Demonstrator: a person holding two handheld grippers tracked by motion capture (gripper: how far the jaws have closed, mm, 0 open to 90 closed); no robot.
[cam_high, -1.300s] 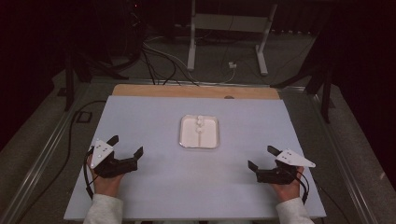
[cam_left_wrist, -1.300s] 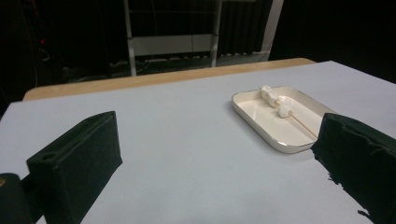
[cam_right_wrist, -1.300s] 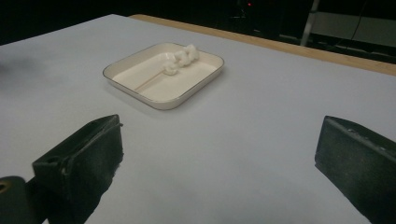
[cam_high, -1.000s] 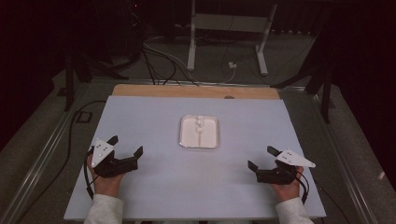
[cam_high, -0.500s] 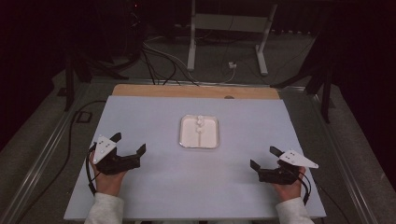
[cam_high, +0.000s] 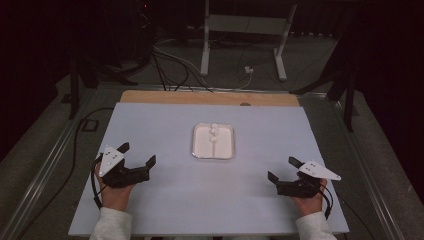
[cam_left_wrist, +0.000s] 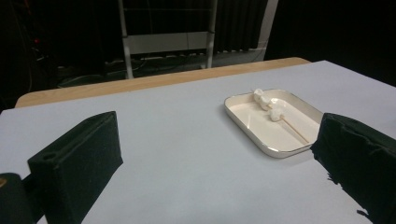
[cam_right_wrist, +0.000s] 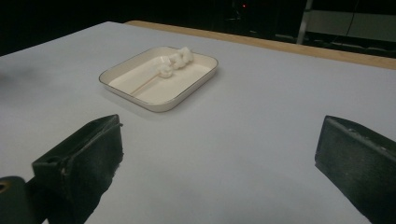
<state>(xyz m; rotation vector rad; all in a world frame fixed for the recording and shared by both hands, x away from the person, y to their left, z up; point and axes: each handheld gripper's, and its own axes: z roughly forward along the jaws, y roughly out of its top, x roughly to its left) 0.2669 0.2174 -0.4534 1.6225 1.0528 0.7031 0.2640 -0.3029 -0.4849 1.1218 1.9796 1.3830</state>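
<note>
Skewer (cam_high: 214, 137) (in tray (cam_high: 197, 150)) lies well ahead, between both grippers.

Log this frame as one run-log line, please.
left gripper: open, empty, on table | right gripper: open, empty, on table | tray: centre, untouched | marshmallow skewer: lying in tray

Table (cam_high: 165, 210) with a pale grey-blue top; a bare wooden strip (cam_high: 210, 98) runs along its far edge. 1 shallow white tray (cam_high: 196, 145) lies directly on the top, at mid-width, nearer the far edge than the near edge, well apart from all 4 corners.
</note>
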